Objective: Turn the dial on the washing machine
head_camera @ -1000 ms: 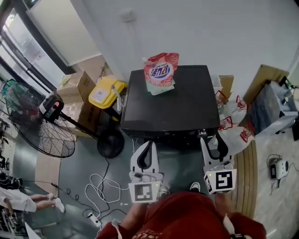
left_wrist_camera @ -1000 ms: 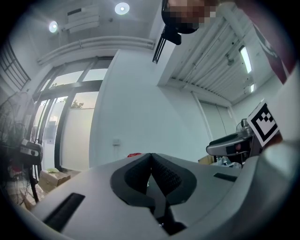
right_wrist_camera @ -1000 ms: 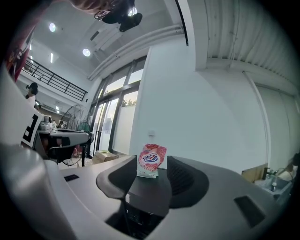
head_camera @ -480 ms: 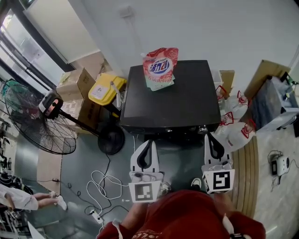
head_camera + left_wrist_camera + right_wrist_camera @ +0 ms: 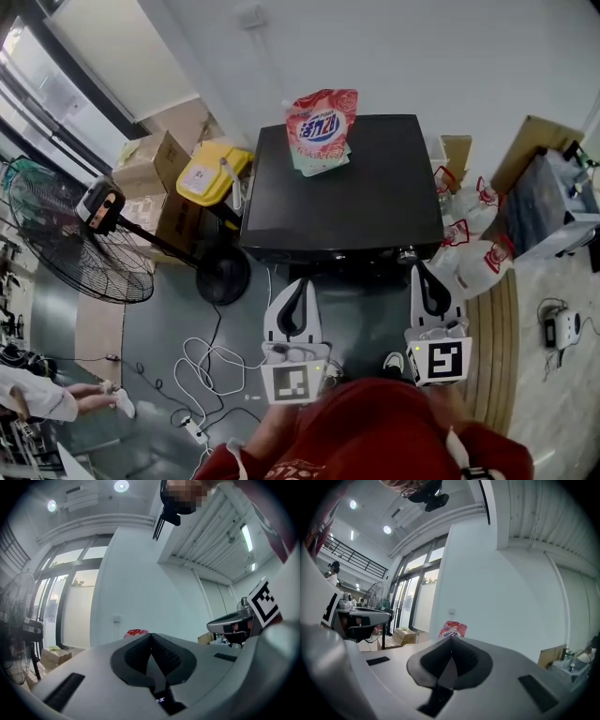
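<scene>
Changed: right gripper (image 5: 419,268) had its jaws apart a sec ago; now clenched tight, nothing btw them.
Left gripper (image 5: 302,282): also clenched, empty, on near side of washer (image 5: 366,197), left of the other.
Dial (image 5: 406,254): small knob on washer's near edge, right end. Right tip sits just near of it; contact unclear.
Bag (image 5: 322,129): on washer top, far edge.
Meaning: dial isn't pinched. Its setting is too small to read, so this fits pre-turn or post-turn.
</scene>
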`<state>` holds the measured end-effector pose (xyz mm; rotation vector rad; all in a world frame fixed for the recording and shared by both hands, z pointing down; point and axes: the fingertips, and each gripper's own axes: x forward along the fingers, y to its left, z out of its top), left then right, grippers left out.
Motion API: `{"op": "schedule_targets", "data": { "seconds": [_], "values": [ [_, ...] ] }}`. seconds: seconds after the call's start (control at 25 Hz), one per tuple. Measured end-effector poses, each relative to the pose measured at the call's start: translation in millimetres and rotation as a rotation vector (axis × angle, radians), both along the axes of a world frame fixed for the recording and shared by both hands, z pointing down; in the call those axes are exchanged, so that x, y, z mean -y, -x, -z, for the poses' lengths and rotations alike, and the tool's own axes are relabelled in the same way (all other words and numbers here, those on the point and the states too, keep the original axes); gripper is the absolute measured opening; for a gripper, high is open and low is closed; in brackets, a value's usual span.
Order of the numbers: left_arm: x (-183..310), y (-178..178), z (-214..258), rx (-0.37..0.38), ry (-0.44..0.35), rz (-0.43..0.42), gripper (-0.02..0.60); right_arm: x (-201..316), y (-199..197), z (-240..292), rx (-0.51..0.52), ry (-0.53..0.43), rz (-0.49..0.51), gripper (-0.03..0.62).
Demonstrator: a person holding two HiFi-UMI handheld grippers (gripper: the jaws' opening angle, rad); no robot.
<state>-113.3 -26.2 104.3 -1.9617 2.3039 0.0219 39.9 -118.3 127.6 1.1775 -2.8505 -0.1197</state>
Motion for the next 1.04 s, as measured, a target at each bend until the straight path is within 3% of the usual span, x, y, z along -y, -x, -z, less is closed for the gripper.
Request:
{"op": "schedule_targets", "data": {
  "seconds": [0.8,1.04],
  "values": [
    [-1,-8,-8,-0.015,0.011,-0.014,0.009,-1,-13,-12,-0.030,0.027,-0.039,0.008],
    [-1,-9,-9,-0.010,0.010,-0.021,0.009,-1,-15,-8,-0.017,-0.008,-0.064,0.008]
  ]
}}
